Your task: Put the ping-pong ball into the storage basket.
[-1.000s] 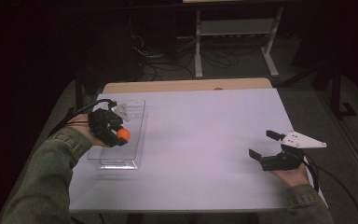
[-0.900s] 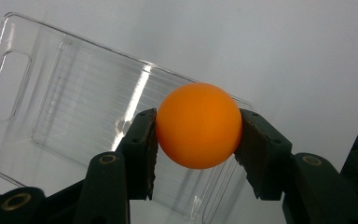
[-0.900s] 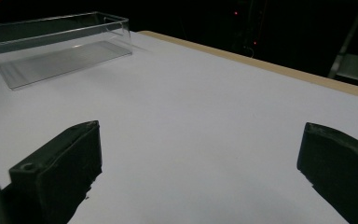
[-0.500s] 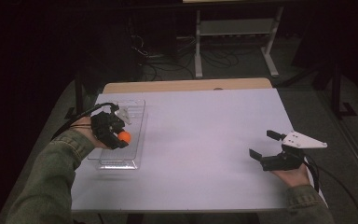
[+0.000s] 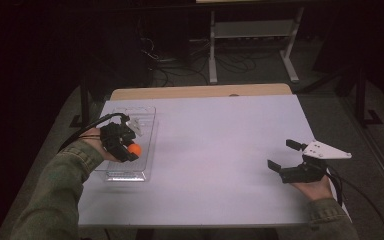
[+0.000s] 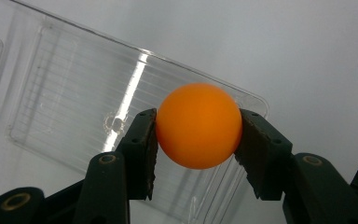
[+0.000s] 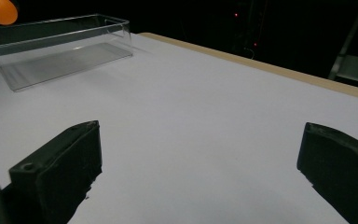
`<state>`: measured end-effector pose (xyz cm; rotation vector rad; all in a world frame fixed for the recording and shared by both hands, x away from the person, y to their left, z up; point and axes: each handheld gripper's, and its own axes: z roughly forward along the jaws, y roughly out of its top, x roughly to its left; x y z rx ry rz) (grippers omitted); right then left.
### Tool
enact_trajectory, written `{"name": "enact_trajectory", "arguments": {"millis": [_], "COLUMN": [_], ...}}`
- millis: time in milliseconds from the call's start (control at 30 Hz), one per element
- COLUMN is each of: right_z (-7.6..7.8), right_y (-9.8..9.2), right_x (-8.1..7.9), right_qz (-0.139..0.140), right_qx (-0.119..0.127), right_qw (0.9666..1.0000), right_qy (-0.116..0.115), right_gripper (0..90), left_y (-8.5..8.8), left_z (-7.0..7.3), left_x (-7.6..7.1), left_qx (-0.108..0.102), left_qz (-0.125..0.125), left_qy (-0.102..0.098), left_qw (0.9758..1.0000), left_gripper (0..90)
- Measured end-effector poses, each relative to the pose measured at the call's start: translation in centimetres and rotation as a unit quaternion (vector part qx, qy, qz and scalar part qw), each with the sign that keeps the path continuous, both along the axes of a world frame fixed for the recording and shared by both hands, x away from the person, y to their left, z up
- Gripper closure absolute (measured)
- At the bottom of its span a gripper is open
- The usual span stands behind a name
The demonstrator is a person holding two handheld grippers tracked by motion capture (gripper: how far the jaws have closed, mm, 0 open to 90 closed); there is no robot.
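The left hand-held gripper, clenched on the orange ball, has drifted slightly nearer over the clear tray at the counter's left, probably about to drop it, while the right hand-held gripper rests open.

Only real obstacle on the desk is the clear tray over at 9 o'clock; from the middle out to 3 o'clock it's bare top.
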<state>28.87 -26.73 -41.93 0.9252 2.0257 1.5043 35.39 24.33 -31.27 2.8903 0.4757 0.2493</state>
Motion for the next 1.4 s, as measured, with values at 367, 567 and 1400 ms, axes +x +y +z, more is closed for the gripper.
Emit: {"name": "enact_trajectory", "arguments": {"millis": [367,567,1400], "right_z": [0.1,0.1,0.0], "right_y": [-0.1,-0.2,-0.2], "right_x": [-0.1,-0.1,-0.2], "right_qz": [-0.001,-0.003,-0.003], "right_qx": [0.003,0.003,0.002], "right_qw": [1.0000,1.0000,1.0000], "right_qy": [-0.001,-0.001,0.000], "right_gripper": [0.0,0.0,0.0], "left_y": [-0.1,0.1,0.1], "left_z": [-0.9,-1.3,-4.3], "left_x": [0.3,0.4,0.9], "left_qx": [0.000,-0.002,-0.002], "left_qz": [0.001,0.003,0.005], "left_qy": [0.006,0.010,0.024], "left_qw": [1.0000,0.9999,0.9997], "left_gripper": [50.1,50.1,50.2]}}
